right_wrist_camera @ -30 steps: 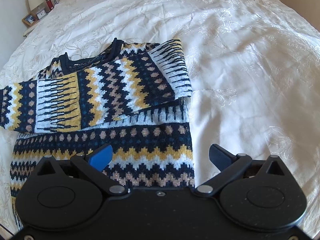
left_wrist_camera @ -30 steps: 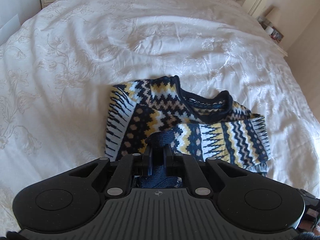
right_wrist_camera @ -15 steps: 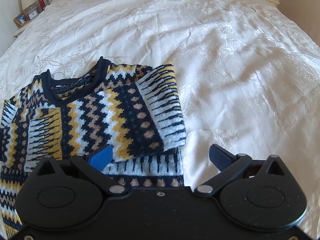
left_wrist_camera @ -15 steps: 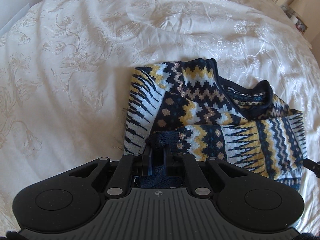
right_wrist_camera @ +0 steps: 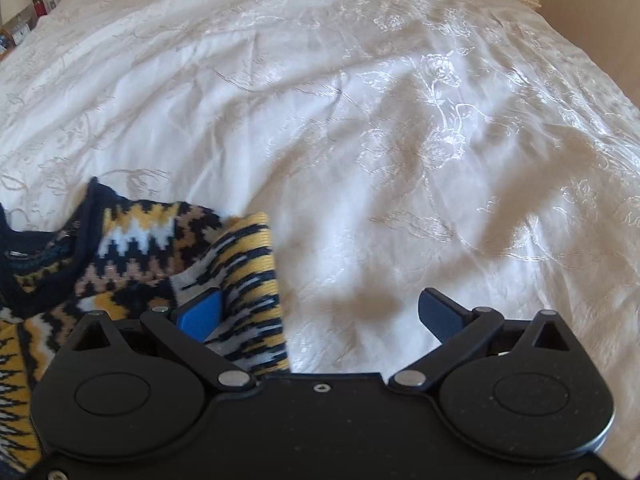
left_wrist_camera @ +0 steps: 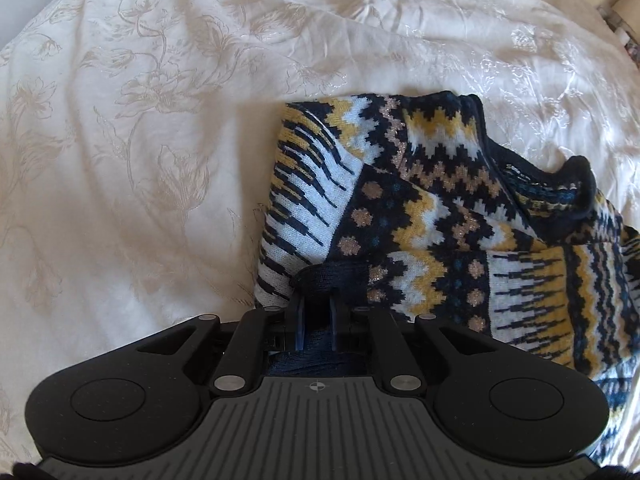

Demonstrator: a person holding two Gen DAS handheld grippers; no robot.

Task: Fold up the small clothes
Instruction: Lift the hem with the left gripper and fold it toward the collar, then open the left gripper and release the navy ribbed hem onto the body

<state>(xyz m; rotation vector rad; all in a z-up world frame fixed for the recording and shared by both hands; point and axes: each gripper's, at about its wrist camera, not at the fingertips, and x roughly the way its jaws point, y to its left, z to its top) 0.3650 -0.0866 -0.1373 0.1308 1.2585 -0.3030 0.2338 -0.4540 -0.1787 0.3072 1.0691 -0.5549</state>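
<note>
Two grippers on one sweater (left_wrist_camera: 432, 216), and that patterned knit, navy, white and mustard zigzags, lies bunched on the white embroidered bedspread (left_wrist_camera: 140, 140). My left gripper (left_wrist_camera: 318, 312) has its jaws pressed together on a dark navy ribbed edge of the sweater, the knit pinched right between the fingertips and bulging just above them. Beyond that pinch the sweater spreads away, its navy neckline (left_wrist_camera: 576, 184) curling up at the far side of the garment. Over on the other camera, my right gripper (right_wrist_camera: 320, 312) stands with jaws wide apart, nothing clamped between them. Its blue fingertip (right_wrist_camera: 200, 314) sits against a folded, striped flap of the sweater (right_wrist_camera: 248, 280), while the dark fingertip (right_wrist_camera: 440, 312) hangs over bare bedspread (right_wrist_camera: 400, 120), well apart from the knit. From this side the sweater's neckline (right_wrist_camera: 86, 216) shows at the garment's far edge.
</note>
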